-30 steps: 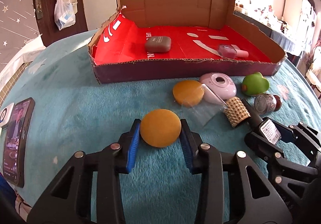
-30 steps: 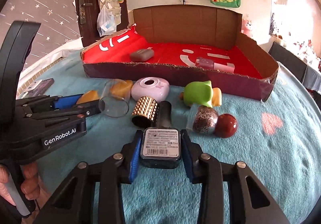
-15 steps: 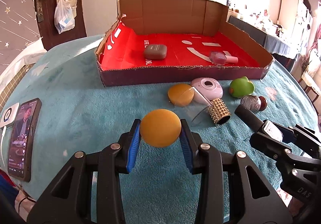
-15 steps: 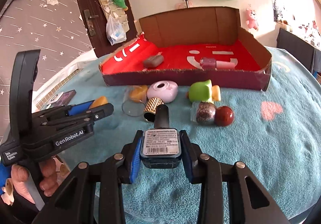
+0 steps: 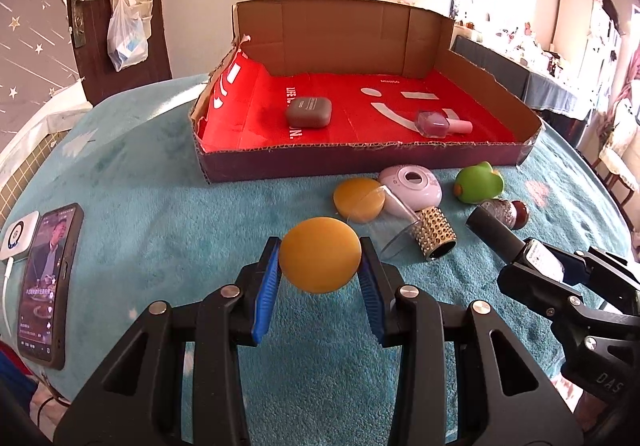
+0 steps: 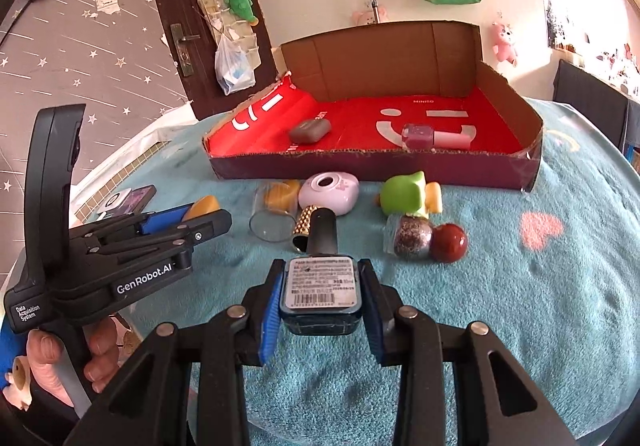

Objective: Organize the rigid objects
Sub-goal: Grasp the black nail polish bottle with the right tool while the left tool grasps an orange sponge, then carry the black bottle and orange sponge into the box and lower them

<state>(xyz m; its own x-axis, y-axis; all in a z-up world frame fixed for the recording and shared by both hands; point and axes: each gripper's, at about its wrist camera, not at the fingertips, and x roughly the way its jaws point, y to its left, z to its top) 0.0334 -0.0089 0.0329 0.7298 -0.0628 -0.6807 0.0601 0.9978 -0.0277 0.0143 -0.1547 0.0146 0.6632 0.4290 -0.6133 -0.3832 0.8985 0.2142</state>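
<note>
My left gripper (image 5: 320, 270) is shut on an orange disc (image 5: 319, 260) and holds it above the teal cloth. My right gripper (image 6: 320, 298) is shut on a dark blue bottle with a black cap (image 6: 321, 286), lifted off the cloth; it also shows in the left wrist view (image 5: 516, 246). The cardboard box with a red floor (image 5: 360, 158) stands ahead and holds a grey case (image 5: 309, 112) and a pink nail polish bottle (image 5: 434, 123). In front of the box lie a second orange disc (image 5: 358, 200), a pink round device (image 5: 412, 186), a green toy (image 5: 478, 182), a studded gold cap on a clear tube (image 5: 434, 232) and a glittery bottle with a red ball cap (image 6: 426, 242).
A phone (image 5: 48, 282) and a small white device (image 5: 18, 236) lie at the cloth's left edge. The table edge curves round on the right. A door (image 5: 116, 6) and a wall stand behind the box.
Both grippers have risen and drawn back from the cloth with their objects. The box and loose objects now look farther away.
</note>
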